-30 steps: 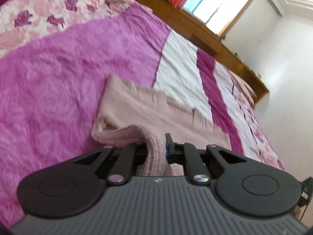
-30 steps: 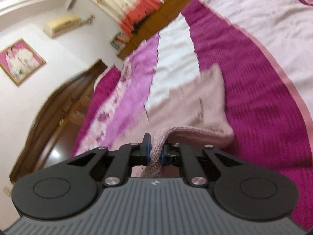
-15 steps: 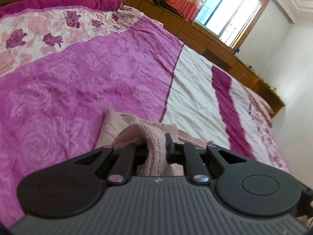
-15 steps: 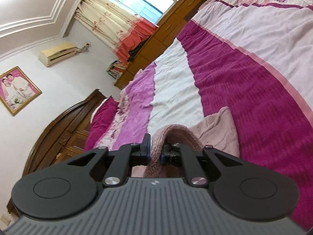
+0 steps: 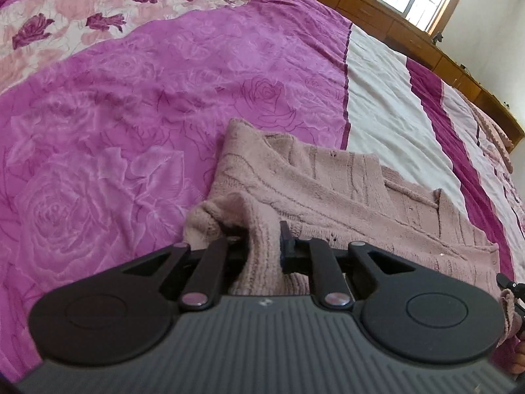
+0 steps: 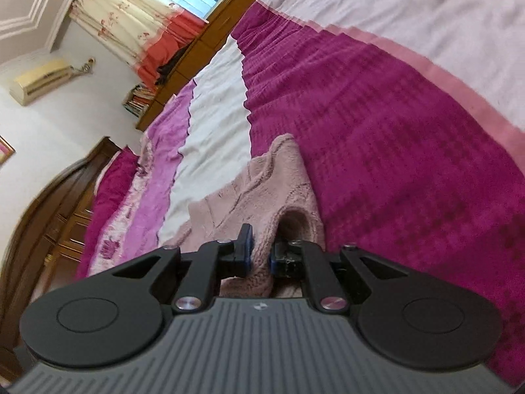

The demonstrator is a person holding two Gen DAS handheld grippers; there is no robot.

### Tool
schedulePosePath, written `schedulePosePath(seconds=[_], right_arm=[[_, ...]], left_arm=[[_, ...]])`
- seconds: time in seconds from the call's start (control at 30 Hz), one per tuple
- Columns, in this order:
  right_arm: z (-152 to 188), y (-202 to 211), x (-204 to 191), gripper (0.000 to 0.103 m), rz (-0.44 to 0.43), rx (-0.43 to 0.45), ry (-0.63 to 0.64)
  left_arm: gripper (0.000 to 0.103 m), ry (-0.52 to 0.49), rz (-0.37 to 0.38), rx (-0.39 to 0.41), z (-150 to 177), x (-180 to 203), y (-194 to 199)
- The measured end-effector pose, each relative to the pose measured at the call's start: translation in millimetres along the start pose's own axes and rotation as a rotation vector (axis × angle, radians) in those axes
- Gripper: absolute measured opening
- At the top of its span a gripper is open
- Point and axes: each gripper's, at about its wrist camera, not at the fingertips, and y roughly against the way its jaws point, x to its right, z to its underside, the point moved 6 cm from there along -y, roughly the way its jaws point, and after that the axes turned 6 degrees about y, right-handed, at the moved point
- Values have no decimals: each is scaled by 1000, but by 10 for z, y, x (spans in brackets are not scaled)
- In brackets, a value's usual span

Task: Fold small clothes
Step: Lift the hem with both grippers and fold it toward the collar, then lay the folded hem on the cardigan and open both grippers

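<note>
Where the bed (image 5: 115, 138) fills both views, its cover shows magenta rose print, a cream stripe and dark purple bands. Wooden headboard (image 6: 49, 216) at left in the right wrist view; curtain (image 6: 131, 23) and air conditioner (image 6: 39, 80) on the far wall. Pink knitted sweater (image 5: 328, 187), lying partly folded across the magenta and cream stripes. Left gripper (image 5: 262, 246): jaws clenched on a ribbed fold of the knit. Right gripper (image 6: 261, 249): jaws clamped on another ribbed edge.
</note>
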Motion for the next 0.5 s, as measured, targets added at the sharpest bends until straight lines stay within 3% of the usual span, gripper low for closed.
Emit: schedulePosePath(seconds=[0.13, 0.23, 0.4, 0.5], right_arm=[[-9, 32, -39, 15, 17, -11, 17], [0, 107, -163, 26, 58, -9, 79], [19, 339, -369, 54, 111, 6, 174], [46, 511, -480, 59, 121, 26, 219]], left_arm=[[14, -19, -2, -14, -2, 37, 54], [16, -21, 15, -26, 38, 63, 128], [25, -43, 27, -43, 143, 83, 277], [26, -37, 39, -44, 200, 68, 381]])
